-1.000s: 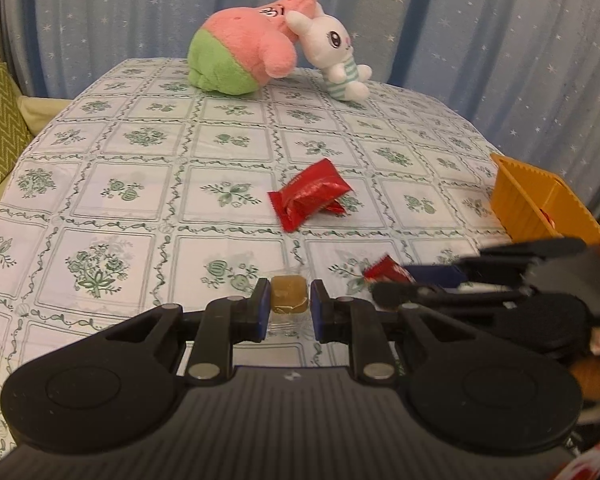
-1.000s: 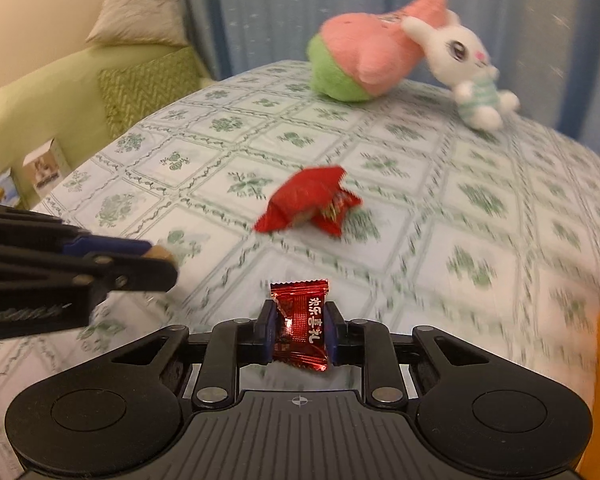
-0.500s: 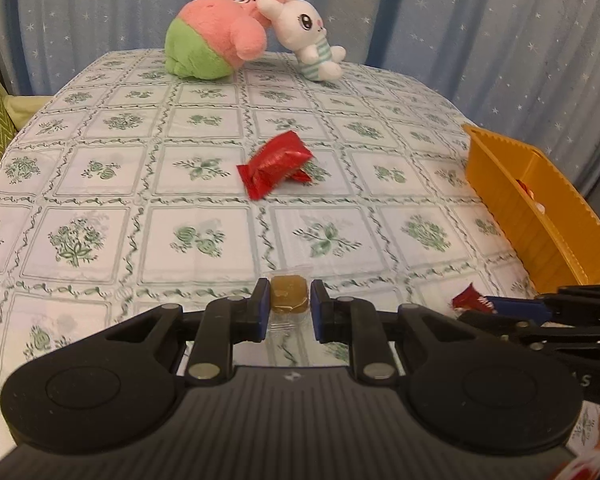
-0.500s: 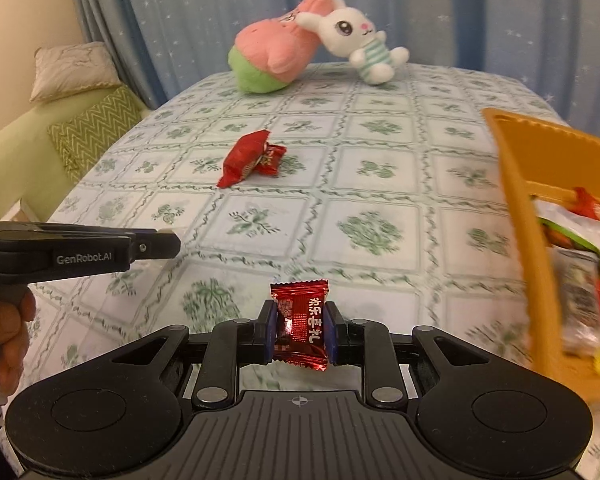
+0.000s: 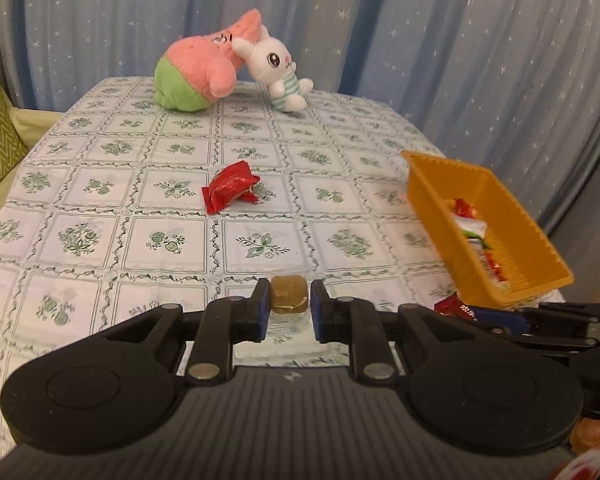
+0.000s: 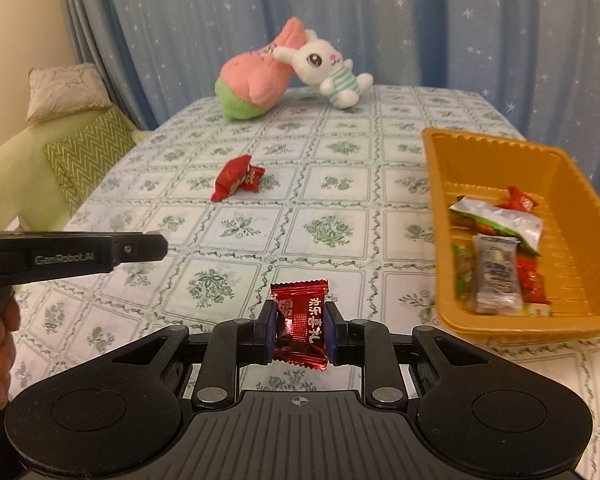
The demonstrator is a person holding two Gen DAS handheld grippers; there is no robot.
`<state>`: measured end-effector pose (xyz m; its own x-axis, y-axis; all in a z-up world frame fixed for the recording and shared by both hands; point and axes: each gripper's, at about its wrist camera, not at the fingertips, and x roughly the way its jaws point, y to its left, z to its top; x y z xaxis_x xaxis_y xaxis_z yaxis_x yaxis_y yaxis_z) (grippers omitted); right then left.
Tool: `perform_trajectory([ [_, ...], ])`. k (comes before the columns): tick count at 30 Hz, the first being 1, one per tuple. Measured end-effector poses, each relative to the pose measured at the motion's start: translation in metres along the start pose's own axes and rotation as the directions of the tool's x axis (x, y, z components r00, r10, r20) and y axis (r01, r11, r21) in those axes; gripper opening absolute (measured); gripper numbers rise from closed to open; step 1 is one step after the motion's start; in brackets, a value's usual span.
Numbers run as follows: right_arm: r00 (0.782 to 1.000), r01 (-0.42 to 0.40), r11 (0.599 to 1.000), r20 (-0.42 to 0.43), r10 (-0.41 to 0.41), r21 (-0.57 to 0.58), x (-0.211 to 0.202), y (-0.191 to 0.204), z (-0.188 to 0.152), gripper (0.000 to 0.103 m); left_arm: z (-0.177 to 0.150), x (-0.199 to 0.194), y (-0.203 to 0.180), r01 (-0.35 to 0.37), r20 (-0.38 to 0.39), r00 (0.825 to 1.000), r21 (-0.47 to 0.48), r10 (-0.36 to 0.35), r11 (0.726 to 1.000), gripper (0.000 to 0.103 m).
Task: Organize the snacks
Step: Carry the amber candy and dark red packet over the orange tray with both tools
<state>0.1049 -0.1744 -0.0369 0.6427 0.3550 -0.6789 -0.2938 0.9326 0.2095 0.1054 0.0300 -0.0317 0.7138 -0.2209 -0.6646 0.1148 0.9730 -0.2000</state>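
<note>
my left tool (image 5: pixel 290 304) is clamped on a small brown candy (image 5: pixel 288 295) in clear wrap, pinched between the blue pads with hardly any gap, held above the counter (image 5: pixel 100 200). my right tool (image 6: pixel 299 330) is clamped on a red foil candy (image 6: pixel 300 322); its jaws stand only as far apart as the wrapper is wide. white characters run down that wrapper, too small for me to read for certain. the side of the left tool carries "genrobot.ai" in the right wrist view.

the orange tray (image 6: pixel 440 216) sits on the counter to the right of both tools. in it lie several snack packets: a silver and green pouch (image 6: pixel 496 220), a clear bag (image 6: pixel 496 276) and red wrappers. a larger red packet (image 6: pixel 236 178) lies mid-counter, well apart from the tray.
</note>
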Motion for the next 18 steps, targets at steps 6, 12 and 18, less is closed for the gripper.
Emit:
perform_trajectory([
  [6,1.000,0.000,1.000,0.026,-0.001,0.014,-0.028,0.001,-0.008,0.024,-0.008,-0.028,-0.016,-0.013,0.007,1.000,-0.008,0.013,1.000,0.018],
  [12,0.999,0.010,1.000,0.043,-0.011,0.029,-0.050,-0.002,-0.016,0.024,-0.017,-0.045,-0.036,-0.015,0.003,1.000,0.010,0.015,1.000,0.018],
  [18,0.998,0.022,0.999,0.055,-0.024,0.037,-0.066,-0.008,-0.021,0.024,-0.026,-0.053,-0.050,0.001,-0.006,1.000,0.017,-0.001,1.000,0.018],
])
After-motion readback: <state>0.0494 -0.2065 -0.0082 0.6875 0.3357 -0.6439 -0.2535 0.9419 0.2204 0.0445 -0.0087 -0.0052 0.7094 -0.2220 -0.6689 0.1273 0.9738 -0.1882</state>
